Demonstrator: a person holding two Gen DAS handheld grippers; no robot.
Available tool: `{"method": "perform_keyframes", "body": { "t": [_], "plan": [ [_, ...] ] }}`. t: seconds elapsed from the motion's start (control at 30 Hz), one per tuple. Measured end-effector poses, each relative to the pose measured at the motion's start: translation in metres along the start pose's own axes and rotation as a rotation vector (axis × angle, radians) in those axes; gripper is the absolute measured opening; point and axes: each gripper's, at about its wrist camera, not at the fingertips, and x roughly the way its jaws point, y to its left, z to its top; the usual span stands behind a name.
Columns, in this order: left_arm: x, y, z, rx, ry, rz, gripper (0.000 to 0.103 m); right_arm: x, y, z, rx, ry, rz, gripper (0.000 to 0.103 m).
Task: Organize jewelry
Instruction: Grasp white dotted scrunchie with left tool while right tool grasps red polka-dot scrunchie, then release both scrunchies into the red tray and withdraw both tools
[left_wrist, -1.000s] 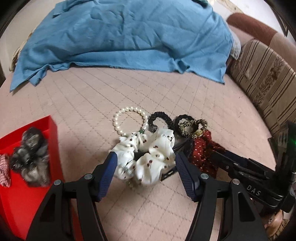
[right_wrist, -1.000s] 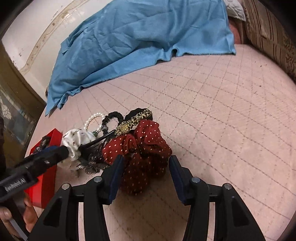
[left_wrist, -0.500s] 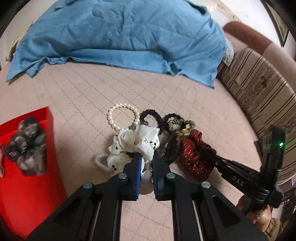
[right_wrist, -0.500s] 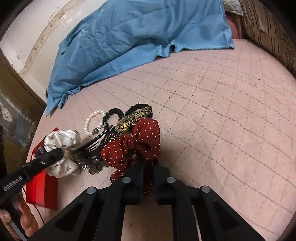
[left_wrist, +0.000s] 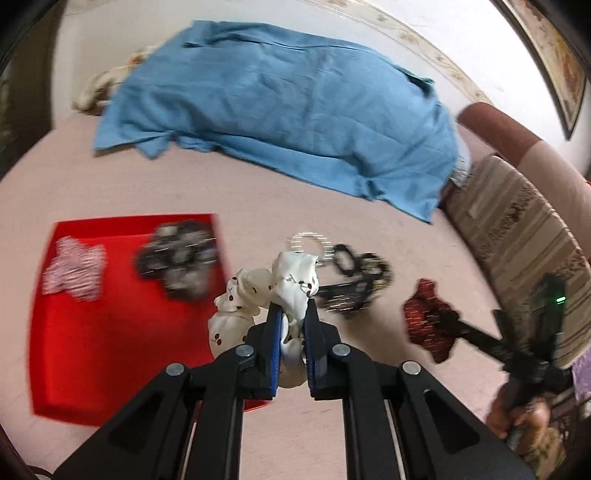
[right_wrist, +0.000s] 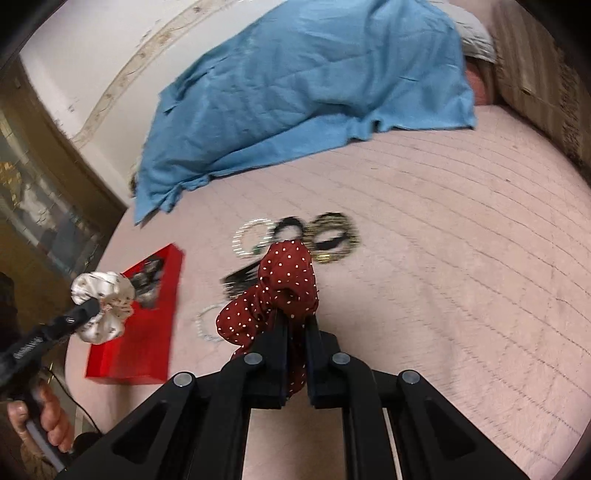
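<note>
The left gripper (left_wrist: 291, 332) has its blue-padded fingers (left_wrist: 275, 343) clamped on a white scrunchie (left_wrist: 258, 299) printed with small dark cherries. The scrunchie is lifted clear of the pink quilted bed (left_wrist: 147, 192) and hangs at the fingertips, just beside the near right corner of a red tray (left_wrist: 110, 354). In the right wrist view the same scrunchie (right_wrist: 101, 302) shows in front of the tray (right_wrist: 136, 354), pinched at the end of the left gripper, with the person's left hand (right_wrist: 40, 417) wrapped around the handle below.

The right gripper (right_wrist: 295, 332) has its fingers (right_wrist: 275, 354) pressed together on a dark red scrunchie with white dots (right_wrist: 280, 291), which bunches up above the fingertips and trails down between them. Seen from the left wrist, this red scrunchie (left_wrist: 428, 317) hangs off the bed surface at the tip of the right gripper (left_wrist: 458, 328), and the person's right hand (left_wrist: 517, 424) holds the handle.

Inside the tray lie a red-and-white patterned scrunchie (left_wrist: 74, 273) toward the far left and a black-and-grey scrunchie (left_wrist: 177, 258) at the far right corner, apart from each other.

Left on the bed, between the two grippers, are a pearl bracelet (right_wrist: 255, 238), a black hair tie (right_wrist: 291, 225) touching it, and a black-and-gold scrunchie (right_wrist: 334, 236) just beside that. A dark hair clip (right_wrist: 240, 280) lies nearer, blurred, and a second pale beaded loop (right_wrist: 207, 325) lies near the tray. A crumpled blue sheet (left_wrist: 288, 103) covers the far end of the bed, and a striped cushion (left_wrist: 517, 236) runs along its right side.
</note>
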Motion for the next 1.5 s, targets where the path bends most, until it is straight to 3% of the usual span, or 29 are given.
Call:
{"method": "perform_keyframes", "body": {
  "t": [0.37, 0.5, 0.73, 0.83, 0.9, 1.1, 1.2, 1.37, 1.47, 1.5],
  "plan": [
    [-0.005, 0.117, -0.029, -0.190, 0.044, 0.269, 0.011, 0.046, 0.134, -0.012, -0.221, 0.111, 0.171, 0.008],
    [-0.003, 0.144, -0.033, -0.246, 0.060, 0.322, 0.011, 0.080, 0.173, -0.027, -0.306, 0.170, 0.175, 0.008],
    [0.002, 0.162, -0.040, -0.255, 0.066, 0.371, 0.014, 0.124, 0.204, -0.052, -0.402, 0.236, 0.123, 0.011],
    [0.002, 0.163, -0.041, -0.246, 0.053, 0.369, 0.017, 0.127, 0.211, -0.056, -0.452, 0.221, 0.099, 0.012],
    [0.002, 0.162, -0.039, -0.236, 0.039, 0.360, 0.021, 0.126, 0.214, -0.058, -0.480, 0.217, 0.095, 0.024],
    [-0.010, 0.152, -0.037, -0.217, -0.041, 0.319, 0.041, 0.102, 0.207, -0.052, -0.467, 0.160, 0.118, 0.043],
    [-0.018, 0.150, -0.037, -0.226, -0.085, 0.310, 0.044, 0.099, 0.195, -0.053, -0.444, 0.138, 0.077, 0.043],
    [-0.025, 0.153, -0.039, -0.259, -0.128, 0.329, 0.044, 0.114, 0.175, -0.059, -0.386, 0.205, 0.030, 0.042],
    [-0.027, 0.156, -0.039, -0.278, -0.140, 0.324, 0.044, 0.121, 0.170, -0.062, -0.352, 0.254, 0.058, 0.017],
    [-0.027, 0.156, -0.039, -0.282, -0.143, 0.324, 0.044, 0.121, 0.170, -0.064, -0.350, 0.261, 0.065, 0.017]
  ]
}}
